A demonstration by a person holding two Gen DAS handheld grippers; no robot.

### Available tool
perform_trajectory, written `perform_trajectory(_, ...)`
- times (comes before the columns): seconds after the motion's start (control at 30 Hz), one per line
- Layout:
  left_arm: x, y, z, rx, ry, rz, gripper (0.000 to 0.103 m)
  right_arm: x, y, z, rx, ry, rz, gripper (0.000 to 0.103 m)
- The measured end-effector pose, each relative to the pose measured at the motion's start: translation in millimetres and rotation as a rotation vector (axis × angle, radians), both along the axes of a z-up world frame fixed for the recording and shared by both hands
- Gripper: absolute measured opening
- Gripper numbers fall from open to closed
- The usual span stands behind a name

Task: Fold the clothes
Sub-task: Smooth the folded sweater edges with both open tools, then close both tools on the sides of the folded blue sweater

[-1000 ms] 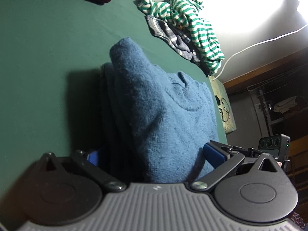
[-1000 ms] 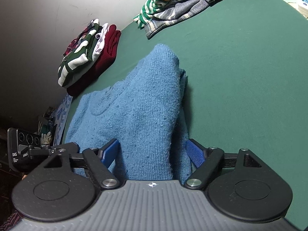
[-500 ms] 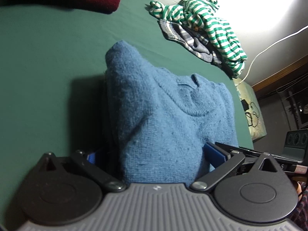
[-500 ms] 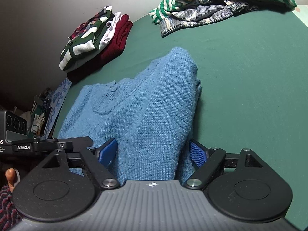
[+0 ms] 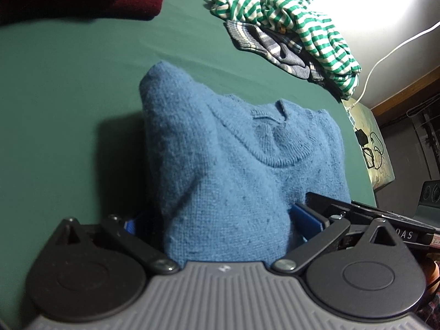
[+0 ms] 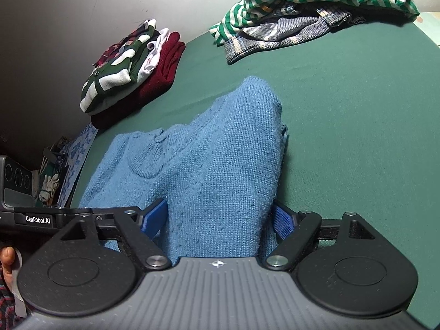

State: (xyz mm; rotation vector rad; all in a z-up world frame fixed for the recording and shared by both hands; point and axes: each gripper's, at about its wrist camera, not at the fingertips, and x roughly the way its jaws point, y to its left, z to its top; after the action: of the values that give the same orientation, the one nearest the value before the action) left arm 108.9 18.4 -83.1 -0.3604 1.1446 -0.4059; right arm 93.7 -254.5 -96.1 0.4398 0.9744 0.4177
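Here | blue sweater (image 5: 233,170) hides both grippers' fingertips | fingers wide, astride it; grip unclear

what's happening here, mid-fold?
Yes. A person holds a tool in each hand; both the left tool and the right tool have a bunch of the blue sweater between wide jaws, on the green surface. Folded stack on one side, unfolded striped pile behind.
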Motion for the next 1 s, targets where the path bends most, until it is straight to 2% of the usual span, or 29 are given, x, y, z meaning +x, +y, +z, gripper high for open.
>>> perform_trajectory(0.43,13.5,2.6,0.3,-0.010,0.002,-0.074,0.102,5.2,8.6,-3.1,0.008,-0.016,-0.039,0.092)
perform_trajectory(0.73,16.9,7.0,-1.7,-0.047,-0.008,-0.076,0.102,4.5,8.2,-4.2,-0.005,-0.023,-0.028,0.087)
perform_trajectory(1.0,17.6,18.7,-5.7,-0.122,-0.002,-0.040,0.102,4.0,4.6,-7.1,0.028,-0.015,-0.022,0.075)
